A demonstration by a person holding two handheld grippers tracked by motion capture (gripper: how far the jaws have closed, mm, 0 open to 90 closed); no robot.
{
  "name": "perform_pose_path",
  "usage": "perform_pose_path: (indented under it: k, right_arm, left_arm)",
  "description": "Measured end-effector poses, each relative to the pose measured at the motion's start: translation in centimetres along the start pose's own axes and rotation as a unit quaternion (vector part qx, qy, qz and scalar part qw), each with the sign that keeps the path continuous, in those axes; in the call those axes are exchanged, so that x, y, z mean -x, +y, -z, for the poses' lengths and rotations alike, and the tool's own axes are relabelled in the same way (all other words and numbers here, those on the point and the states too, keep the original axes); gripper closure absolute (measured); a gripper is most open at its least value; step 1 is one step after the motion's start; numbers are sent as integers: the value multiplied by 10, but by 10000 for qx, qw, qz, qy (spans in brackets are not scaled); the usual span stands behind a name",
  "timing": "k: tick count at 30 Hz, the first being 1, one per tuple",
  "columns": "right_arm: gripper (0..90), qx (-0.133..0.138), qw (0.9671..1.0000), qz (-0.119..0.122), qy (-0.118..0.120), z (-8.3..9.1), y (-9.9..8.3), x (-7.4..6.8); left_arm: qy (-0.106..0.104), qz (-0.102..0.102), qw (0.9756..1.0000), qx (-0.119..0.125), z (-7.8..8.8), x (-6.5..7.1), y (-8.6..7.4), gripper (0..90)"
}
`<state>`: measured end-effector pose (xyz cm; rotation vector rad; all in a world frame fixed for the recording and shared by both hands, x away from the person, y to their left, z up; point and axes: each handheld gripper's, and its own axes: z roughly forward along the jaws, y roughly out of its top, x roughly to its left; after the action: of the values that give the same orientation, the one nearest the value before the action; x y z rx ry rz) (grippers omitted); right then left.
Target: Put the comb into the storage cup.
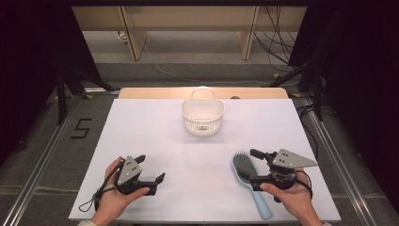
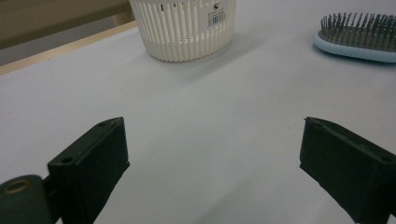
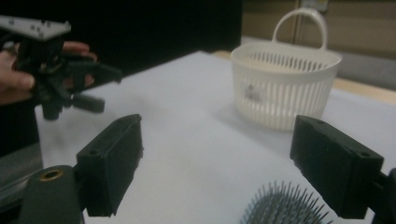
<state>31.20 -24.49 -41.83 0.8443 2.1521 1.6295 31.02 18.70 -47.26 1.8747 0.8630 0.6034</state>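
Note:
A light blue hairbrush (image 1: 258,197) with dark bristles lies on the white table (image 1: 197,150) at the front right, bristles up. My right gripper (image 1: 248,165) hovers over the brush head, jaws wide open and not touching it. In the right gripper view the bristles (image 3: 285,207) show low between the pads of that gripper (image 3: 217,163). A white slatted basket (image 1: 203,115) with a handle stands at the middle back. My left gripper (image 1: 151,168) rests open near the front left, nothing between its jaws (image 2: 212,158). Ahead of it stand the basket (image 2: 184,32) and the brush (image 2: 359,37).
The basket (image 3: 285,88) is upright with a barcode label on its wall. The left gripper (image 3: 108,88), held by a hand, shows across the table in the right gripper view. A wooden strip (image 1: 202,92) borders the table's far edge; dark stands and cables lie beyond.

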Motion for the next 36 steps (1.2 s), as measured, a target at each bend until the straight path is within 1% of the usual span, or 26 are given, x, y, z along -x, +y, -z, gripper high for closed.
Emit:
perform_pose_path:
  k: [2, 3, 4, 5, 6, 9, 11, 12, 14, 15, 17, 21, 22, 24, 26, 28, 29, 30, 31, 32, 33, 34, 35, 36]
  right_arm:
    - [169, 279, 9995, -35, -124, 3, 2, 2]
    - [162, 377, 9991, -25, -178, 5, 3, 2]
    - [159, 468, 9987, -36, -221, 7, 4, 3]
    - [159, 468, 9987, -36, -221, 7, 4, 3]
    - [155, 665, 9972, -58, -321, 11, 6, 4]
    - [154, 766, 9961, -74, -429, 14, 8, 6]
    - [154, 772, 9958, -101, -478, 15, 10, 7]
    - [155, 684, 9964, -70, -493, 16, 11, 7]
    - [155, 610, 9970, -50, -479, 15, 13, 8]
    - [153, 567, 9971, -28, -511, 16, 15, 8]
    - [141, 582, 9969, -47, -523, 17, 19, 9]
    - [151, 379, 9965, 1, -745, 17, 24, 12]
    - [154, 264, 9963, -22, -819, 17, 25, 13]
    - [162, 106, 9966, -38, -817, 15, 25, 15]
    - [162, -243, 9956, -72, -905, 12, 25, 16]
    - [177, -566, 9931, -26, -1025, 8, 23, 16]
    - [171, -804, 9907, -36, -1098, 6, 22, 16]
    - [173, -968, 9889, -58, -1130, 4, 20, 17]
    - [173, -968, 9889, -58, -1130, 4, 20, 17]
    - [179, -1129, 9872, -81, -1127, 2, 19, 17]
    - [179, -1729, 9777, -133, -1184, -3, 17, 19]
    - [182, -1978, 9724, -187, -1225, -5, 17, 19]
    - [191, -2140, 9686, -214, -1250, -6, 16, 20]
    - [193, -2428, 9618, -287, -1235, -9, 15, 21]
  left_arm:
    - [2, -2, 10000, 1, 0, 0, 0, 73]
    - [3, 1, 10000, 1, 0, 0, 0, 73]
    - [10, 2, 10000, 10, 0, 0, 0, 73]
    - [10, 2, 10000, 10, 0, 0, 0, 73]
    - [14, 6, 10000, 13, 0, 0, 0, 73]
    - [18, 9, 10000, 11, 0, 0, 0, 73]
    - [28, 14, 10000, 23, 1, -1, 0, 73]
    - [24, 22, 10000, 23, 0, -1, 0, 73]
    - [26, 18, 10000, 17, 0, -2, 0, 73]
    - [30, 24, 10000, 13, 0, -2, 0, 72]
    - [28, 30, 10000, 10, 0, -2, 0, 72]
    - [28, 39, 10000, 4, 0, -3, 0, 72]
    - [27, 39, 10000, 2, 0, -2, 0, 73]
    - [30, 40, 10000, 5, 0, -2, 0, 73]
    - [35, 40, 10000, 7, 0, -3, 0, 73]
    - [36, 40, 10000, 4, 0, -3, 0, 73]
    - [37, 41, 10000, 6, 0, -3, 0, 73]
    - [36, 45, 10000, 8, 0, -3, 0, 73]
    - [36, 45, 10000, 8, 0, -3, 0, 73]
    - [38, 46, 10000, 15, 0, -3, 0, 73]
    - [41, 42, 10000, 14, 0, -3, 0, 73]
    - [38, 44, 10000, 14, 0, -3, 0, 73]
    - [39, 44, 10000, 9, 0, -3, 0, 73]
    - [46, 41, 10000, 12, 0, -3, 0, 73]
